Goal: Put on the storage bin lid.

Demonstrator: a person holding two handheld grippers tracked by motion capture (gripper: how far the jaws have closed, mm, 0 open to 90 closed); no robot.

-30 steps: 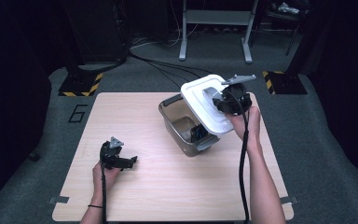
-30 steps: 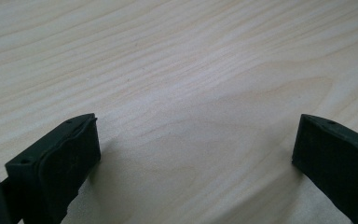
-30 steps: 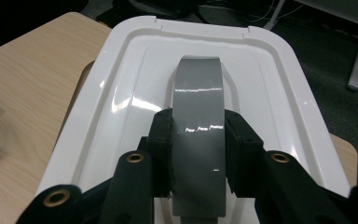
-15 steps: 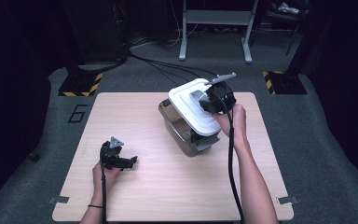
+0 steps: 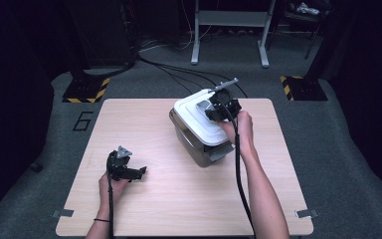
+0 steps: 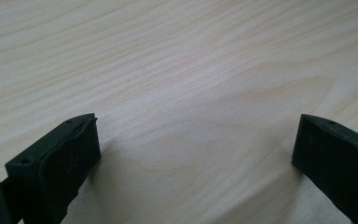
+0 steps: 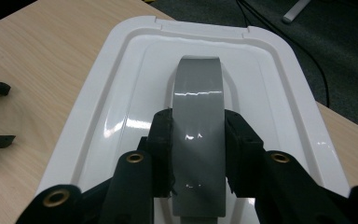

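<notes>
Right gripper (image 7: 198, 154) clamped grey handle (image 7: 198, 93) of white plastic lid (image 5: 204, 119), seating it on grey bin (image 5: 191, 144); left gripper (image 6: 196, 154) idle, jaws wide, empty.

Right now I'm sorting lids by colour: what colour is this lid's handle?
Grey; the handle on the white lid shows best in the right gripper view.

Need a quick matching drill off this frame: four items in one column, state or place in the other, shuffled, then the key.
Items:
1. left claw
2. right claw
3. white lid
4. grey handle

States:
A. sits atop the brown container, slightly askew
B. open, low over bare table
C. pinched between two black jaws
D. shut on the lid's handle

Pairs: 1-B, 2-D, 3-A, 4-C
</notes>
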